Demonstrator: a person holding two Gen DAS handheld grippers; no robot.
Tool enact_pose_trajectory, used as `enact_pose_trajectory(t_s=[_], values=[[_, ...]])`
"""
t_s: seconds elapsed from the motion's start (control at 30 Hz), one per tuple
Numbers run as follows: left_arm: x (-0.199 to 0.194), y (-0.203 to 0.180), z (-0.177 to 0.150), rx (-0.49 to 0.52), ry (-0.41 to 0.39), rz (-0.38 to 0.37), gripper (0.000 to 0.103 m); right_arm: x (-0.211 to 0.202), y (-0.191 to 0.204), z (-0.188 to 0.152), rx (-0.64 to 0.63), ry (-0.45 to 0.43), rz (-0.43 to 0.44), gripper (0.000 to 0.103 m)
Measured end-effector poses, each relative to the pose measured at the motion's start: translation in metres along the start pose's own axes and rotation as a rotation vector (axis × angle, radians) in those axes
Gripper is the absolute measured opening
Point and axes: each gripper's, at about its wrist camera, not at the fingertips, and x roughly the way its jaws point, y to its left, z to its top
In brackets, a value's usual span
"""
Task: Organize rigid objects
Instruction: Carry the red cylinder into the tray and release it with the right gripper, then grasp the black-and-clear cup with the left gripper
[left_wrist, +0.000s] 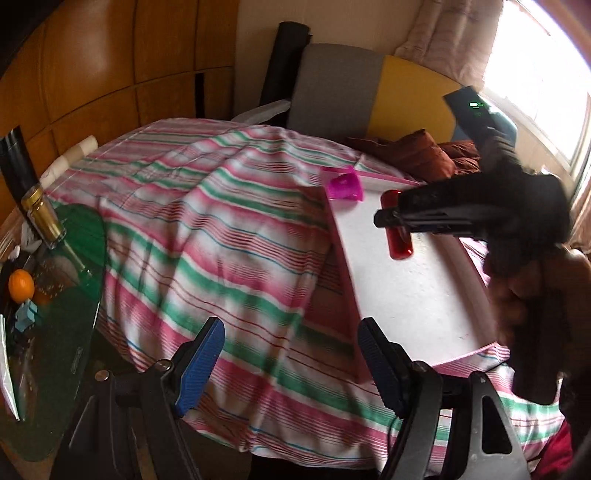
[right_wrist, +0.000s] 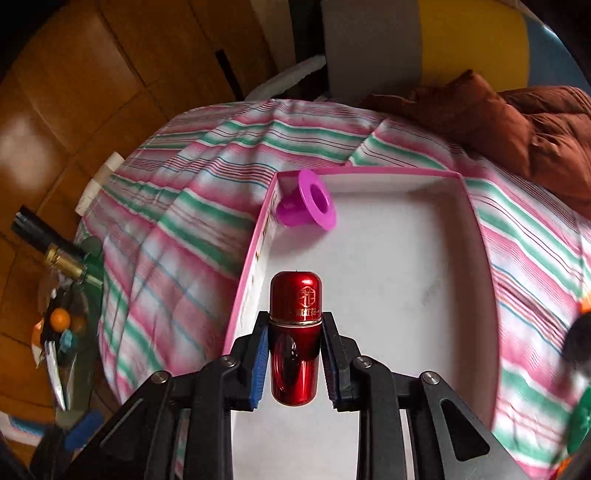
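Note:
My right gripper (right_wrist: 294, 356) is shut on a glossy red metal capsule (right_wrist: 294, 332), held upright over the white floor of a pink-rimmed box (right_wrist: 476, 221). A magenta plastic spool (right_wrist: 308, 203) lies in the box's far left corner. In the left wrist view the right gripper (left_wrist: 388, 219) reaches in from the right, carrying the red capsule (left_wrist: 397, 242) above the pink-rimmed box (left_wrist: 406, 295); the magenta spool (left_wrist: 345, 186) sits at the box's far end. My left gripper (left_wrist: 291, 363) stands open and empty above the striped bedcover, just left of the box's near corner.
The box rests on a bed with a pink, green and white striped cover (left_wrist: 207, 229). A brown quilt (right_wrist: 517, 125) lies at the far right. A green glass side table (left_wrist: 66, 314) on the left holds a dark bottle (left_wrist: 33, 199), an orange (left_wrist: 21, 285) and small clutter.

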Motion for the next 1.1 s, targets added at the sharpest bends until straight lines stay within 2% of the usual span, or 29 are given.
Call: enact_pose_trajectory(t_s=[0.2, 0.33, 0.47, 0.57, 0.77, 1.1], values=[[0.002, 0.010, 0.001, -0.017, 0.008, 0.004, 0.076, 0.031, 0.001, 0.013, 0.043, 0.047, 0.001, 0.027], [0.001, 0.009, 0.001, -0.009, 0.003, 0.007, 0.076, 0.031, 0.003, 0.011, 0.042, 0.040, 0.013, 0.027], [-0.001, 0.005, 0.002, 0.002, -0.004, 0.012, 0.076, 0.013, 0.003, 0.007, 0.040, -0.010, 0.041, 0.029], [-0.005, 0.002, 0.002, 0.009, -0.012, 0.011, 0.076, -0.005, 0.003, 0.003, 0.037, -0.049, 0.054, 0.036], [-0.013, -0.006, 0.001, 0.013, -0.024, -0.019, 0.076, -0.040, 0.001, -0.013, 0.019, -0.120, 0.053, 0.043], [-0.018, -0.022, -0.004, 0.036, -0.012, -0.075, 0.076, -0.089, -0.023, -0.053, 0.002, -0.211, -0.017, 0.048]])
